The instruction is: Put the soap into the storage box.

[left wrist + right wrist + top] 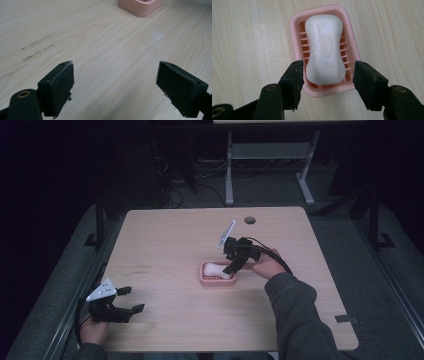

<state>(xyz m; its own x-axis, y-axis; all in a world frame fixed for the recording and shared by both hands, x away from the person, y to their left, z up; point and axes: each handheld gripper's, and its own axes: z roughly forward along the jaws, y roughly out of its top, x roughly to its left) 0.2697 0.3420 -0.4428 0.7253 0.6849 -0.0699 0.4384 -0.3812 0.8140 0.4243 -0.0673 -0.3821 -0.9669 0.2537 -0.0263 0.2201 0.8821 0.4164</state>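
A white bar of soap (325, 48) lies lengthwise in a pink slotted soap dish (298, 18) near the middle of the wooden table (165, 240). The soap (214, 268) and dish (207, 281) also appear in the high view. My right gripper (328, 72) is open, tilted down over the dish, its jaws straddling the near end of the soap and the dish rim with gaps on both sides. My left gripper (131, 301) rests open near the table's front left corner, nothing between its jaws. In the left gripper view its fingers (58, 85) stand wide apart above bare wood, the dish (140, 6) far ahead.
A round cable hole (250, 220) sits near the table's far edge. Faint scuff marks (35, 48) streak the wood left of centre. Beyond the table stand the legs of another desk (229, 170) and floor cables. A dark tape mark (345, 318) lies near the front right corner.
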